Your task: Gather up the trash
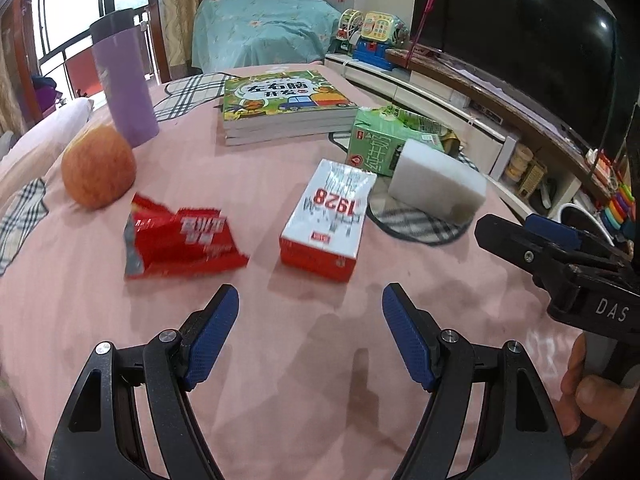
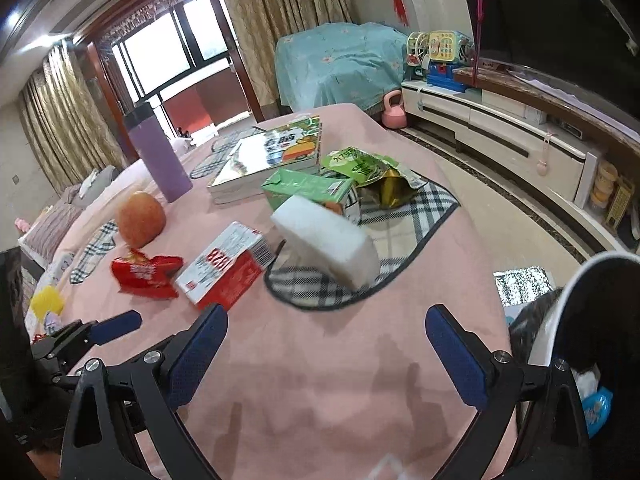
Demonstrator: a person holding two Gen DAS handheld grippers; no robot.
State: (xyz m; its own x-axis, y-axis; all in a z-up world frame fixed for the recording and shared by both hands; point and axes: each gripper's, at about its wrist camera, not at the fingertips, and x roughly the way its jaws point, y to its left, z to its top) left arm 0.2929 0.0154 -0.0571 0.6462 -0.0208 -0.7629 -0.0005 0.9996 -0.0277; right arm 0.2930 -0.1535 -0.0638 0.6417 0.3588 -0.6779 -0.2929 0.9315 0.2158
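Nearest to me, the left gripper (image 1: 310, 336) hangs over the pink tablecloth (image 1: 320, 380) with its blue jaws wide apart and nothing between them. Beside it the right gripper (image 2: 326, 354) also stands with its jaws apart and empty, above the same cloth.

Just beyond the left gripper lie the red snack wrapper (image 1: 182, 242), torn and flat on the cloth, and to its right the red and white carton (image 1: 328, 220), lying on its side. A white foam block (image 2: 326, 242) rests on the checked mat (image 2: 404, 240), leaning against the green carton (image 2: 306, 190). Behind that carton lies a crumpled green and gold packet (image 2: 374, 174).

Left of the wrapper sits an apple (image 1: 98, 166). Farther away stand a purple tumbler (image 1: 124, 80) and a stack of picture books (image 1: 284, 106). At the right edge of the table a white-rimmed bin (image 2: 572, 312) stands on the floor.
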